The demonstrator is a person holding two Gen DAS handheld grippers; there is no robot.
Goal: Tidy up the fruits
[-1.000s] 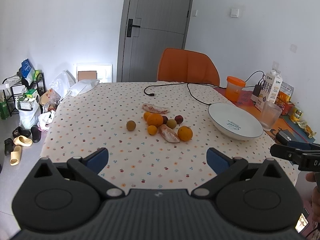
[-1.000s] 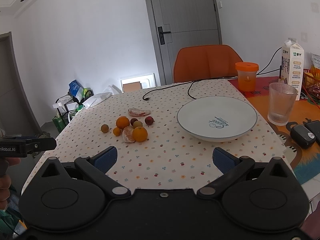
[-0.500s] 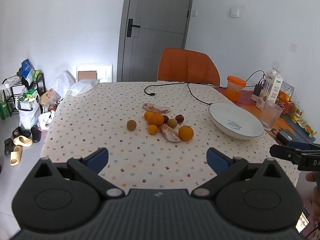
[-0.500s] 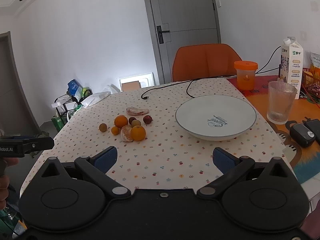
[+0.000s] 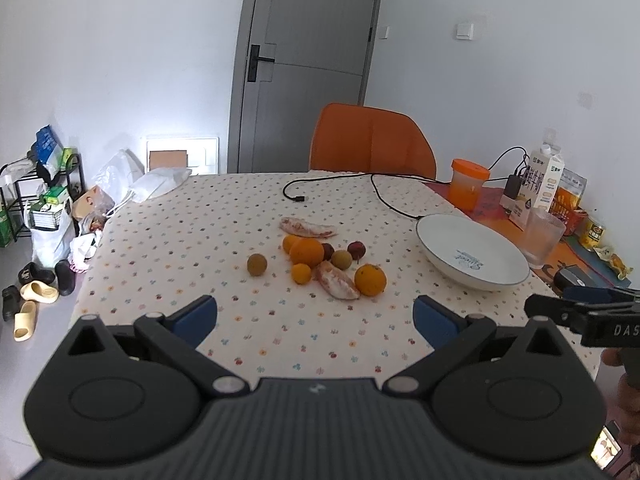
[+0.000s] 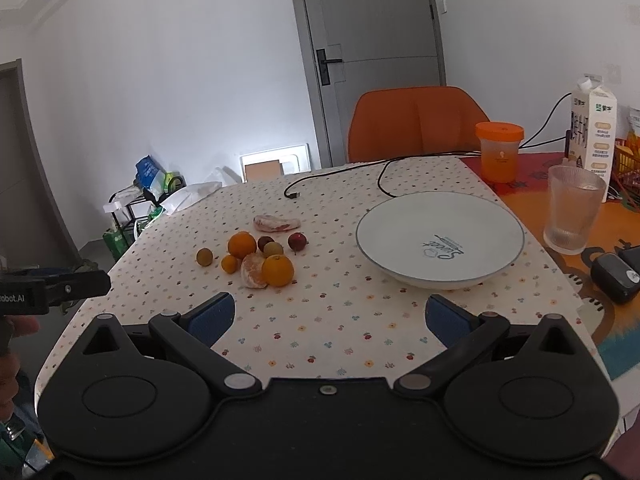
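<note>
The tabletop [image 6: 344, 332] wears a cloth printed with small flowers, and the white plate [image 6: 404, 240] serves as the landmark on it. An orange chair [image 6: 416, 124] stands behind the plate at the far edge. Beyond the plate to its right are a milk carton [image 6: 594, 128], an orange-lidded cup [image 6: 499, 152] and, nearer, a ribbed glass [image 6: 572, 210]. A black cable [image 6: 382, 176] trails across the cloth behind the plate.

The fruits lie in a loose cluster left of the plate, apart from it: the largest orange [image 6: 277, 270] nearest the plate's left rim, a peeled citrus segment [image 6: 252, 273] touching it, another orange [image 6: 241, 245] farther left, a small orange [image 6: 229, 263], a red plum [image 6: 297, 241], a greenish round fruit [image 6: 273, 249] and a lone brownish fruit [image 6: 204, 257] farthest from the plate. A pinkish peel piece [image 6: 276, 223] lies behind the cluster.

The left gripper [image 5: 316, 314] and right gripper [image 6: 330, 316] both hover at the near edge with jaws wide apart, holding nothing.
</note>
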